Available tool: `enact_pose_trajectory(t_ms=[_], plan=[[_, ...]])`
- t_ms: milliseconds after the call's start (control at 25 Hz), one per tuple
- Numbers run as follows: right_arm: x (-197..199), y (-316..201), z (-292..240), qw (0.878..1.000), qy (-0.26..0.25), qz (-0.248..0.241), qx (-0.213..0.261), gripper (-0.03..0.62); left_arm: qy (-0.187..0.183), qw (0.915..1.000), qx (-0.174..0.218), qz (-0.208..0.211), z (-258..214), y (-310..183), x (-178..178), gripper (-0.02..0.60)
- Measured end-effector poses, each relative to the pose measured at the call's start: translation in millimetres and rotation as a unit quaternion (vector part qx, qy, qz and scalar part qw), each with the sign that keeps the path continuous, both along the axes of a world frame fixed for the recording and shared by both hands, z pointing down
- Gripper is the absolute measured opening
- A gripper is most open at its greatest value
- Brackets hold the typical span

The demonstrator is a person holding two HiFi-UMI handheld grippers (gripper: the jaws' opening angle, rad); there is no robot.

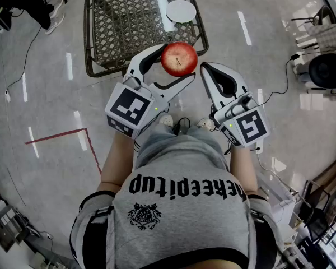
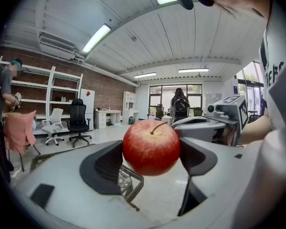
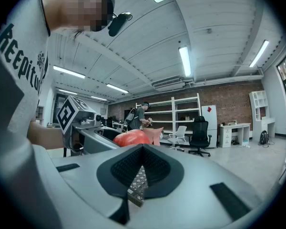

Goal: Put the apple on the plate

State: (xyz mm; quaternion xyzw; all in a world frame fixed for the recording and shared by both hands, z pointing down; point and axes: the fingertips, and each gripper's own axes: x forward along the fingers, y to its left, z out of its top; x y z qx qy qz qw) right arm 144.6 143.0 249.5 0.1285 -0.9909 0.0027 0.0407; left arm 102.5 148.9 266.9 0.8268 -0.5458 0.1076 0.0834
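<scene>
Apple [image 1: 179,59] held clear of the plate [image 1: 181,10]
Left gripper [image 1: 175,65] clamps the apple; right gripper [image 1: 206,69] sits alongside, jaws together, empty.

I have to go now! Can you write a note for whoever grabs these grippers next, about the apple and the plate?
Left gripper: shut on the red apple, holding it in the air by the near edge of the wicker table.
Right gripper: shut, empty, beside the apple.
White plate: on the wicker table, ahead of the apple, nothing on it.
Done: apple is gripped and lifted.
Left: carry it over the plate, set it down, open the jaws.
</scene>
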Motion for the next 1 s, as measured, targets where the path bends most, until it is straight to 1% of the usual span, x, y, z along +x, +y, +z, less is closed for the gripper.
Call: enact_pose_trajectory(t_ms=[240, 600, 800, 1000], plan=[[2, -3, -5, 1.0, -0.001, 0.003, 0.004, -0.006, -0.002, 1.0, 0.006, 0.007, -6, -5, 3, 0.396], [-7, 6, -8, 1.0, -0.001, 0.018, 0.015, -0.006, -0.005, 0.9996, 0.014, 0.022, -9, 3, -5, 0.396], [-1, 6, -5, 1.0, -0.006, 0.031, 0.003, -0.006, 0.0, 0.9994, 0.01, 0.033, -6, 0, -2, 0.396], [6, -7, 1, 0.999, -0.01, 0.038, -0.008, -0.005, 0.003, 0.9995, 0.01, 0.03, 2, -9, 2, 0.397]])
